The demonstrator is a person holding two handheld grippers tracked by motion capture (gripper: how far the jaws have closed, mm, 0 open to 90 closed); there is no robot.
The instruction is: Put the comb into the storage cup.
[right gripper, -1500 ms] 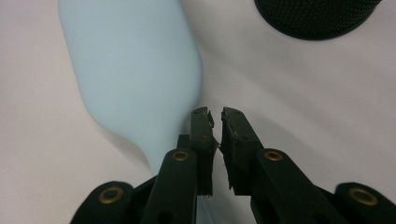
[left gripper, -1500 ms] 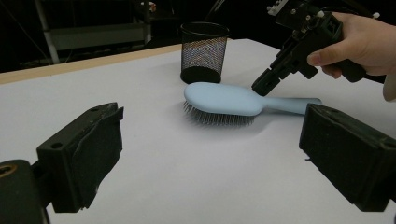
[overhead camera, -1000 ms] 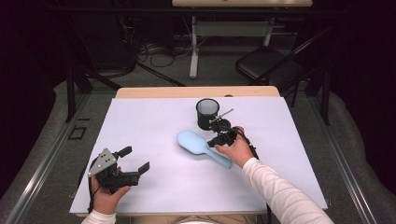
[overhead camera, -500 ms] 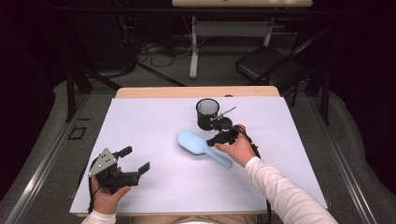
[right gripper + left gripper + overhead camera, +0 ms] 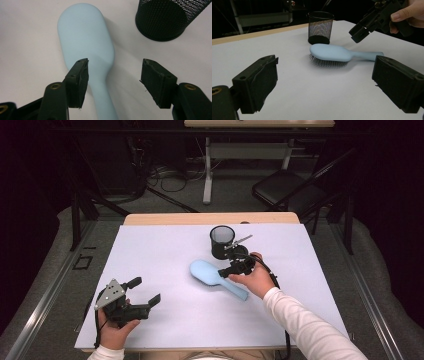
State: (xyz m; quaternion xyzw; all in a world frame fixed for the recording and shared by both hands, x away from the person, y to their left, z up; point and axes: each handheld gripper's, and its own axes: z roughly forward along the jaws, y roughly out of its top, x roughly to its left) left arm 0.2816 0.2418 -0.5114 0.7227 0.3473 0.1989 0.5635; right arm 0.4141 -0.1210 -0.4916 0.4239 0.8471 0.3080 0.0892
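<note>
A light blue hairbrush (image 5: 212, 275) lies bristles down on the pale table cover (image 5: 165, 250), its handle pointing toward the person's right hand. My right gripper (image 5: 234, 268) hovers just over the handle. In the right gripper view the brush (image 5: 85, 42) lies under my right gripper (image 5: 115, 65). Its jaws have just been opening and stand apart, with no pad pressing on the handle below. My left gripper (image 5: 145, 290) rests open near the front left. From it I see the brush (image 5: 332, 53) and the right gripper (image 5: 362, 30) beyond my left gripper (image 5: 324, 82).
A black mesh cup (image 5: 222, 241) stands upright just behind the brush, close to the right hand; it appears too as the cup (image 5: 320, 26) and the cup (image 5: 166, 18). A wooden strip (image 5: 210, 218) edges the far side. A chair (image 5: 287, 192) stands beyond the table.
The right gripper's jaws have spread apart above the brush handle. The brush and the left gripper have stayed where they were.
</note>
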